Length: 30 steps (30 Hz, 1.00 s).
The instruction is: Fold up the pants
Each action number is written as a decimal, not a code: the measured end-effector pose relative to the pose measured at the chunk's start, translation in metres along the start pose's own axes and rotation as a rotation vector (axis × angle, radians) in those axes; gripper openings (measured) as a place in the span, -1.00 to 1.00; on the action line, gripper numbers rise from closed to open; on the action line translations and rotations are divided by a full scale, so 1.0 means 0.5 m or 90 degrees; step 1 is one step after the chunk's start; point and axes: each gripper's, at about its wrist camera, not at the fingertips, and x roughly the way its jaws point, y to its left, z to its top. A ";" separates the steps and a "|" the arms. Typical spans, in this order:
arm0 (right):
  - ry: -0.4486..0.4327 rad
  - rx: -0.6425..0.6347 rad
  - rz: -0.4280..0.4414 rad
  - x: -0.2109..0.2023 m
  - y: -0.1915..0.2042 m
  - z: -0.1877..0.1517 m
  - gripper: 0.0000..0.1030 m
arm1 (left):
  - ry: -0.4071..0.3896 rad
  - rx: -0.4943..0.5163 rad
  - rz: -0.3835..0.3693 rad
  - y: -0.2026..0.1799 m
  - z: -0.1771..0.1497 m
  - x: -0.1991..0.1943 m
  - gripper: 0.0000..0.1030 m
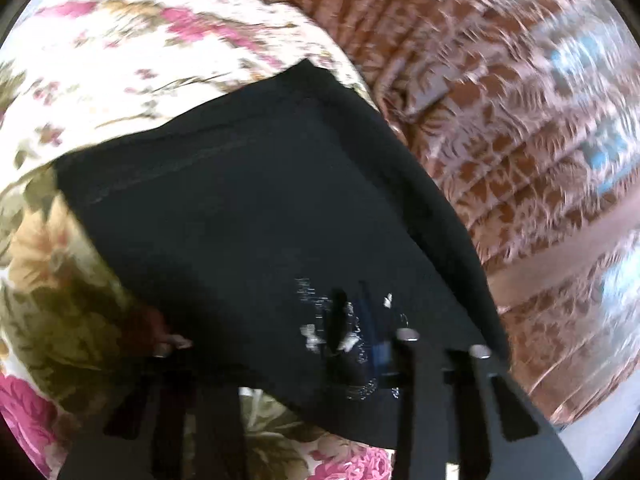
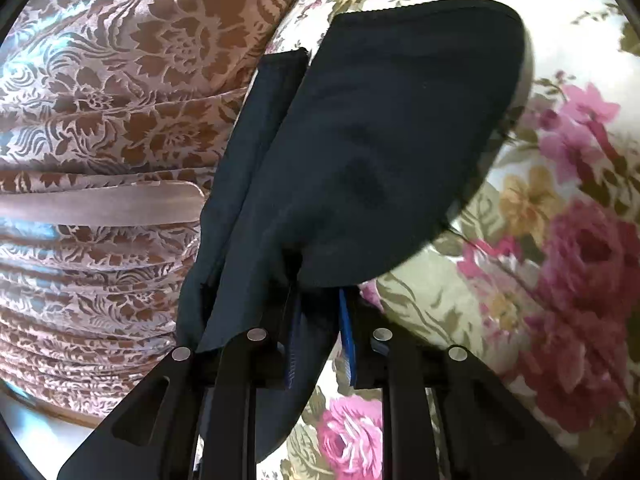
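right gripper (image 2: 316,312) pinching dark pants (image 2: 392,128) over floral bedspread (image 2: 560,240); left gripper (image 1: 316,344) grip unclear, cloth-covered

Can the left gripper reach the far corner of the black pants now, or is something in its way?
Probably yes. The pants lie spread before the left gripper, and nothing covers the far corner. But the gripper seems already shut on the near edge.

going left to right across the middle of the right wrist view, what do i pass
brown patterned drapery → black pants held up in the right gripper → floral bedsheet
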 end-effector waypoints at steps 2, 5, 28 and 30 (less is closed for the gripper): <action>0.003 0.007 0.028 -0.018 0.003 -0.008 -0.27 | 0.002 -0.029 -0.034 0.018 0.004 -0.013 -0.43; -0.026 -0.019 0.056 -0.067 0.014 -0.025 0.46 | 0.004 -0.010 -0.052 0.023 -0.002 -0.018 -0.38; -0.154 -0.098 0.031 -0.112 0.040 -0.004 -0.86 | -0.005 0.022 -0.066 -0.021 0.030 -0.053 -0.89; -0.157 -0.109 0.031 -0.130 0.051 -0.004 -0.86 | -0.009 0.042 -0.078 -0.035 0.033 -0.086 -0.89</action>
